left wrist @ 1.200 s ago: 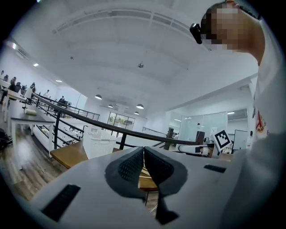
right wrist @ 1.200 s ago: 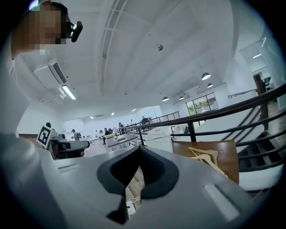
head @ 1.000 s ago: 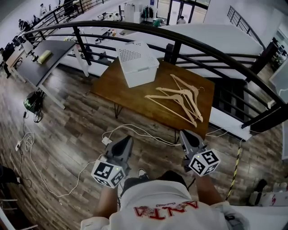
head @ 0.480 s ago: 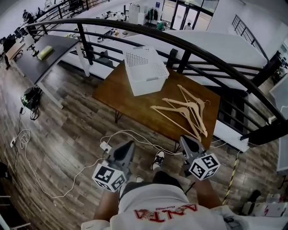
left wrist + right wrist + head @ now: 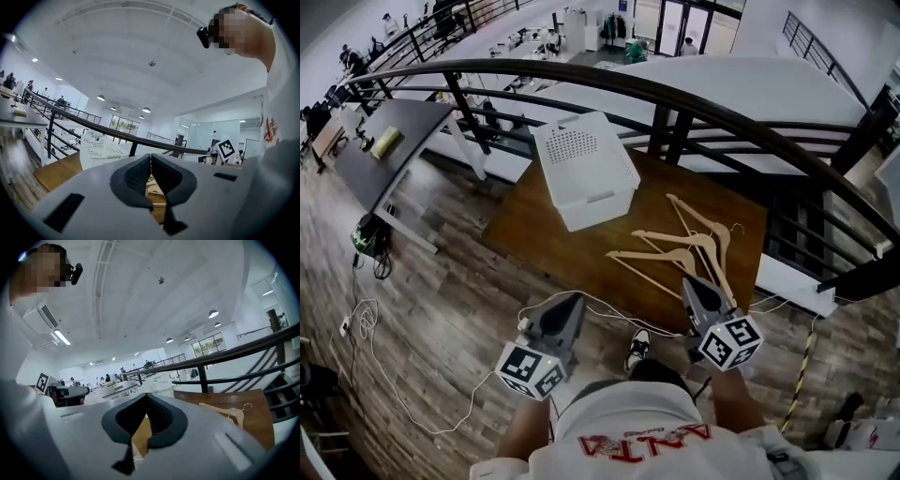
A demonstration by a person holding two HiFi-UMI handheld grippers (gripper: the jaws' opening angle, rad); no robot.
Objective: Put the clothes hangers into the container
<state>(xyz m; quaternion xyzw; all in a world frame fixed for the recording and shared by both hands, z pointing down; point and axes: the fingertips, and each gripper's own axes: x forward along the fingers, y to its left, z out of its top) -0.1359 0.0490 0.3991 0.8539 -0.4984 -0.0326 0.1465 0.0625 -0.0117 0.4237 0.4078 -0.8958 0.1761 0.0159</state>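
Several pale wooden clothes hangers [image 5: 684, 246] lie in a loose pile on the right half of a brown wooden table [image 5: 534, 225]. A white perforated container [image 5: 584, 169] stands on the table's far left part. My left gripper [image 5: 570, 302] is held near my body, short of the table's near edge, jaws shut and empty. My right gripper [image 5: 694, 286] hangs just before the table's near right edge, close to the hangers, jaws shut with nothing between them. The hangers [image 5: 232, 412] and the container [image 5: 101, 147] also show in the gripper views.
A dark curved railing [image 5: 675, 94] runs right behind the table. White cables [image 5: 581, 305] trail over the wooden floor by my feet. A dark desk [image 5: 384, 141] stands at the far left.
The view has shifted closer to the table; the hangers and container now sit nearer to both grippers. Both grippers stay shut and empty.
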